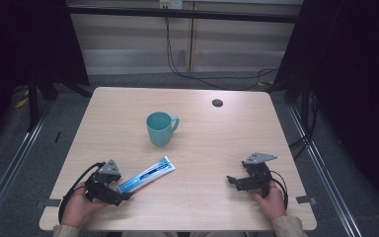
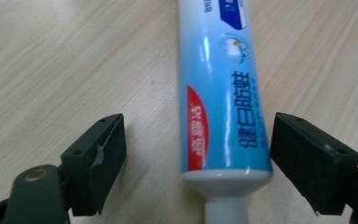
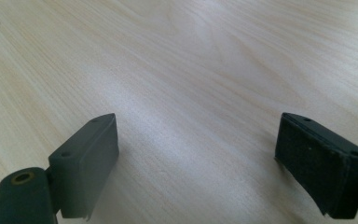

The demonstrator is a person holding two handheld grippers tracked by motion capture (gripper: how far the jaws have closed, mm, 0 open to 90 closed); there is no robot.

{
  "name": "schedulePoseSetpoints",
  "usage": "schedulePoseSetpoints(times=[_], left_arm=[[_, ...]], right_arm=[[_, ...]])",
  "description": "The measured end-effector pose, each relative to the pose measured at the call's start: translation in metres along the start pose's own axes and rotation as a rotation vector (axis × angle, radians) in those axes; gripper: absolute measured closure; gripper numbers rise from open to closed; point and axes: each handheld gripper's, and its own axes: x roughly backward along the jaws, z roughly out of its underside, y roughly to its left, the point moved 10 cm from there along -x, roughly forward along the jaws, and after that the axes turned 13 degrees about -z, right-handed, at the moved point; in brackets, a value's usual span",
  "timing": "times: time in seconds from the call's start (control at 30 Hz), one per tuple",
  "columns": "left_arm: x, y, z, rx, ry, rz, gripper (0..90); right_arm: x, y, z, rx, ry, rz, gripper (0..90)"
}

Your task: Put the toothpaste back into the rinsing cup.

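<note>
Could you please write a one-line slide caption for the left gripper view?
Open left gripper straddling the capped end of a blue-and-white toothpaste tube lying on the pale wooden table.

A pale wood-grain tabletop (image 1: 212,148) with rounded corners stands on grey carpet (image 1: 39,148), a small dark round cap (image 1: 217,102) set near its far edge. Behind it runs a light panelled wall (image 1: 128,44) with black cables (image 1: 197,74) hanging down to the floor. Black curtains (image 1: 355,74) close in both sides, and metal rails (image 1: 10,168) run along the floor.
</note>
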Motion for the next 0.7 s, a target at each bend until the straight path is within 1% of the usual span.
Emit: schedulePoseSetpoints(times=[0.03, 0.07, 0.1, 0.13, 0.17, 0.2, 0.27, 0.3, 0.33, 0.37, 0.4, 0.43, 0.47, 0.5, 0.53, 0.6, 0.7], left_arm=[[0.0, 0.0, 0.0, 0.0, 0.0, 0.0, 19.9], [0.0, -0.001, -0.002, -0.006, 0.016, 0.011, 19.9], [0.0, -0.002, -0.004, -0.011, 0.025, 0.008, 20.0], [0.001, -0.003, -0.006, -0.006, 0.027, 0.016, 20.2], [0.002, -0.004, -0.009, -0.01, 0.037, 0.022, 20.9], [0.003, -0.004, -0.011, -0.023, 0.046, 0.023, 21.3], [0.003, -0.004, -0.013, -0.025, 0.052, 0.023, 21.9], [0.003, -0.003, -0.018, -0.029, 0.069, 0.015, 21.8], [0.003, -0.003, -0.018, -0.029, 0.069, 0.015, 21.9], [0.002, -0.004, -0.022, -0.032, 0.083, 0.014, 22.3], [0.002, -0.004, -0.022, -0.032, 0.083, 0.014, 22.5], [0.001, -0.003, -0.025, -0.043, 0.105, 0.002, 22.9], [0.001, -0.003, -0.025, -0.043, 0.105, 0.002, 23.0], [0.0, -0.002, -0.026, -0.052, 0.112, 0.002, 23.1], [-0.002, -0.003, -0.03, -0.043, 0.125, 0.007, 23.4], [-0.003, -0.003, -0.031, -0.046, 0.131, 0.008, 23.5], [-0.007, -0.004, -0.037, -0.057, 0.152, 0.009, 23.1]], right_arm=[[0.0, 0.0, 0.0, 0.0, 0.0, 0.0, 12.7], [0.0, 0.0, 0.0, -0.001, 0.0, -0.001, 12.8], [0.0, 0.0, 0.0, -0.001, 0.0, 0.0, 12.7], [0.0, 0.0, 0.0, -0.001, 0.0, 0.0, 12.8], [0.0, 0.0, 0.0, -0.001, 0.0, 0.0, 12.7], [0.0, 0.0, 0.0, 0.0, 0.0, 0.0, 12.7], [0.0, 0.0, 0.0, -0.001, 0.0, 0.0, 12.7], [0.0, 0.0, 0.0, 0.0, 0.0, 0.0, 12.7], [0.0, 0.0, 0.0, 0.0, 0.0, 0.0, 12.7], [0.0, 0.0, 0.0, 0.0, 0.0, 0.0, 12.7], [0.0, 0.0, 0.0, 0.0, 0.0, 0.0, 12.7], [0.0, 0.0, 0.0, 0.0, 0.0, 0.0, 12.7], [0.0, 0.0, 0.0, -0.001, 0.0, -0.001, 12.7], [0.0, 0.0, 0.0, 0.0, 0.0, 0.0, 12.7], [0.0, 0.0, 0.0, -0.001, 0.0, 0.0, 12.7], [0.0, 0.0, 0.0, 0.001, 0.0, 0.0, 12.8], [0.0, 0.0, 0.0, -0.001, 0.0, 0.0, 12.7]])
